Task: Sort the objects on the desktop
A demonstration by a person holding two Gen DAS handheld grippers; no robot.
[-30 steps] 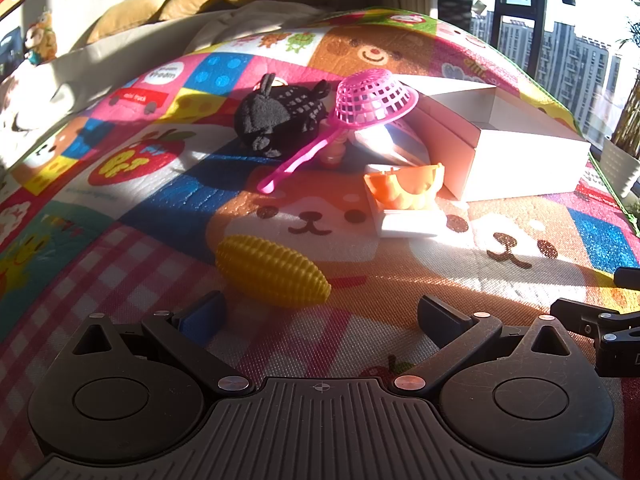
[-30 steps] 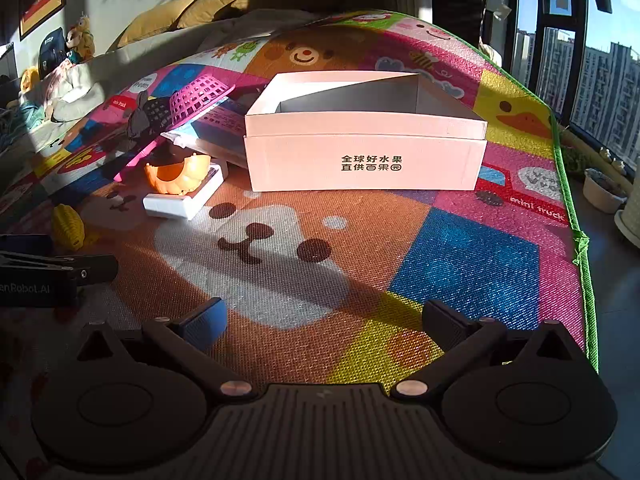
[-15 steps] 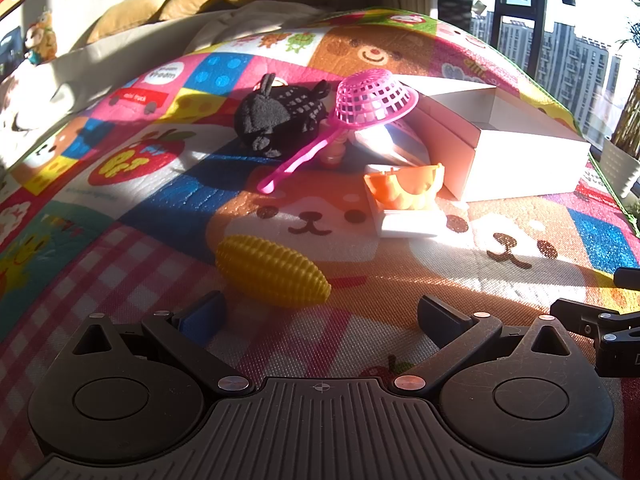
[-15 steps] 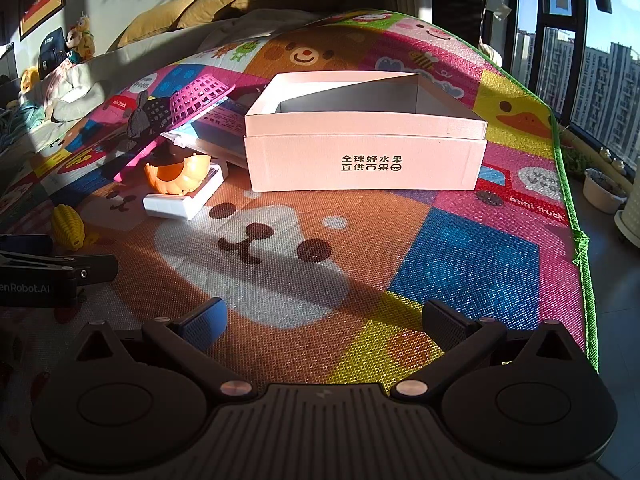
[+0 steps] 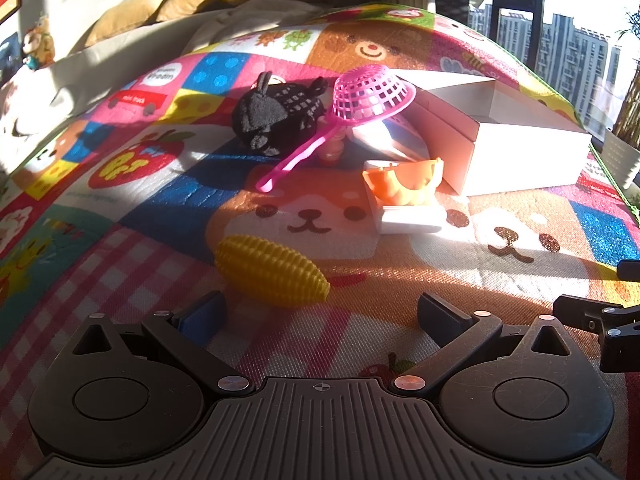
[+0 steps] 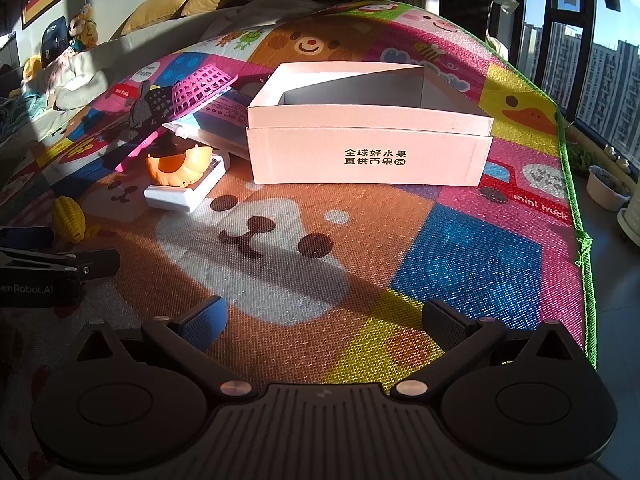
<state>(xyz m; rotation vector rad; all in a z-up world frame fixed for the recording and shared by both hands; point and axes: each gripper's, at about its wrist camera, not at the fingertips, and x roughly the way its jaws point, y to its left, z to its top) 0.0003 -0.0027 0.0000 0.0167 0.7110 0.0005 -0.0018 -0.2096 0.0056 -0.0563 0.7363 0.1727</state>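
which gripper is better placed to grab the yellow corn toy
Left. The yellow corn toy lies just ahead of the open left hand-held gripper; the right hand-held gripper faces bare mat before the pink box.

- We see a play mat [image 5: 168, 208] patterned in bright squares: pink-and-white gingham near us, blue, yellow and pink patches farther off, brown cartoon animal faces between.
- The ridged toy corn [image 5: 272, 272] is yellow.
- The strainer [image 5: 368, 98] is hot pink with a grid mesh.
- The plush toy [image 5: 276, 118] is black, part of it white-dotted.
- The toy basket [image 5: 404, 186] is orange, on a white block [image 5: 412, 220].
- The open box [image 6: 368, 152] is pale pink with black printed characters, grey-white inside.
- The far cushions [image 5: 188, 0] are mustard yellow.
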